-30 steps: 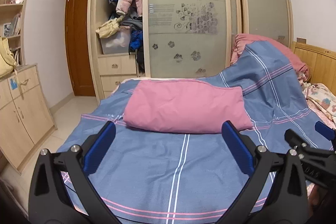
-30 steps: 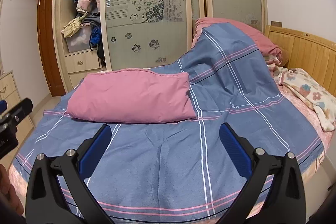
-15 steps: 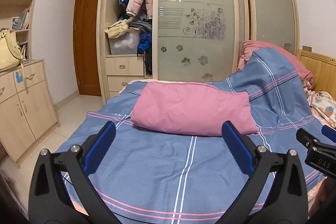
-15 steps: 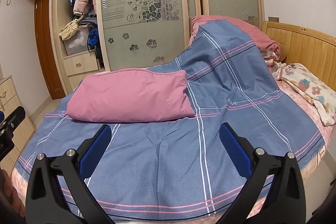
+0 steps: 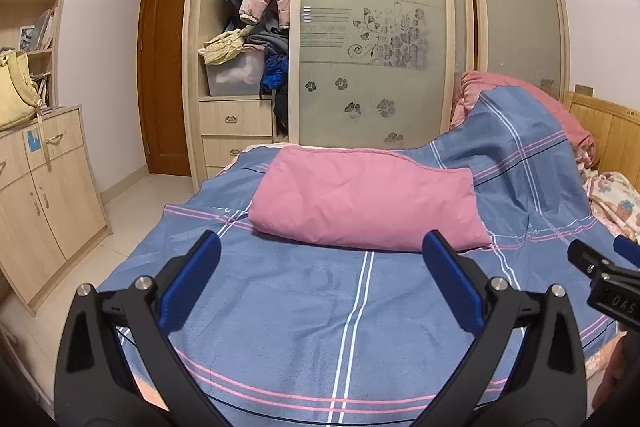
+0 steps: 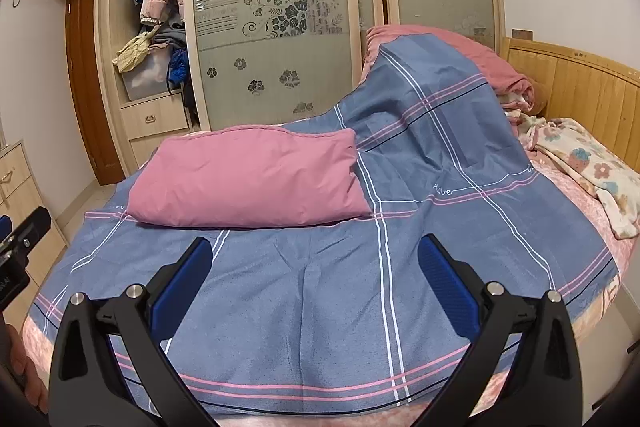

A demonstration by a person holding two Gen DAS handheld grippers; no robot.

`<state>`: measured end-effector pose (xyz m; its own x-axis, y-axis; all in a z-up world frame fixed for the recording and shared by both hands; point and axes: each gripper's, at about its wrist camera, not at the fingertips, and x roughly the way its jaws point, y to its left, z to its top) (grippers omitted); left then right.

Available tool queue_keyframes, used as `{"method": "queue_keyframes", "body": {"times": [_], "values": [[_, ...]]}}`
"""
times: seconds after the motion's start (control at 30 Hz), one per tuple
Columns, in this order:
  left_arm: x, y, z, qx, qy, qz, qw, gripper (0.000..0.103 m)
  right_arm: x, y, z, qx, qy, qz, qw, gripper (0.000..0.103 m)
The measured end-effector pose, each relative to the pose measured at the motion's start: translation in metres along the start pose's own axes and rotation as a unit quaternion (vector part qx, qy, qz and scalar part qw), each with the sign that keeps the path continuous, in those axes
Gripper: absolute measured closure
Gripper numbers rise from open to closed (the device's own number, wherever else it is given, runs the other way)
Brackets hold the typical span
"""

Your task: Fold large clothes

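Seemingly the folding is well along: a pink quilt (image 5: 366,205) lies as a compact, puffy rectangle on the bed (image 6: 592,311), toward the far left corner, on top of a blue plaid cover (image 5: 304,311) spread flat across the mattress. That pink bundle looks finished, edges tucked and corners squared. What seems left is the blue plaid cover itself, which runs unfolded from the near edge up to the far right corner, where it rises over a heap of pink bedding (image 6: 476,55) by the headboard (image 6: 576,79). Whether it counts as an item to fold or merely as bedding, I cannot say.

Both tools are idle. The left gripper (image 5: 320,283) hovers above the near edge with its fingers (image 5: 188,287) spread wide and nothing between them; the right gripper (image 6: 314,283) does likewise, its fingers (image 6: 180,287) apart and empty, clear of the fabric.

From the left wrist view, the left side of the room shows: a low cabinet (image 5: 44,195) with a yellow bag (image 5: 16,91) on top, shelves above, the brown door (image 5: 164,75), and the open wardrobe (image 5: 248,39) in full. The right wrist view loses most of that but shows more of the bed's right side: the wooden headboard, a floral blanket (image 6: 592,171) crumpled along the right edge, and the cover's hem hanging over the near right corner.
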<state>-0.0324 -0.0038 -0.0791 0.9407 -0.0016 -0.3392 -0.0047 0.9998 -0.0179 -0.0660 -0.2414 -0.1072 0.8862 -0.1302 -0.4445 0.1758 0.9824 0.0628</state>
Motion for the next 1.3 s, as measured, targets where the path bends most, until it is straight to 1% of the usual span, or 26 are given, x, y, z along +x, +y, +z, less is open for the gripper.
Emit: {"method": "queue_keyframes", "body": {"times": [0.2,0.53,0.67,0.8,0.97,1.1,1.23,1.3], "values": [[-0.005,0.002,0.0,0.001,0.0,-0.006,1.0,0.002,-0.002,0.0,0.001,0.006,0.008,0.012,1.0,0.001],[-0.011,0.0,0.002,0.009,-0.007,-0.003,0.9999,0.002,-0.008,0.001,0.001,0.004,0.0,0.014,1.0,0.001],[-0.011,0.001,0.002,0.003,-0.007,-0.011,0.9999,0.002,-0.009,0.001,0.001,0.001,0.0,0.012,1.0,0.001],[-0.009,0.002,0.001,0.004,-0.006,-0.008,0.9999,0.002,-0.011,-0.003,0.002,0.022,0.007,0.032,0.999,0.001],[-0.006,0.003,0.001,0.005,-0.002,-0.008,1.0,0.002,-0.013,-0.003,0.003,0.013,0.001,0.017,1.0,0.001],[-0.006,0.001,0.0,0.011,-0.004,-0.006,0.9999,0.002,-0.012,-0.004,0.004,0.021,0.006,0.024,0.999,0.001],[-0.007,0.0,-0.001,0.013,-0.006,-0.011,0.9998,0.002,-0.013,-0.004,0.005,0.016,0.004,0.016,1.0,0.001],[-0.008,0.0,-0.002,0.016,-0.009,-0.007,0.9998,0.002,-0.013,-0.002,0.005,0.012,0.005,0.013,1.0,0.001]]}}
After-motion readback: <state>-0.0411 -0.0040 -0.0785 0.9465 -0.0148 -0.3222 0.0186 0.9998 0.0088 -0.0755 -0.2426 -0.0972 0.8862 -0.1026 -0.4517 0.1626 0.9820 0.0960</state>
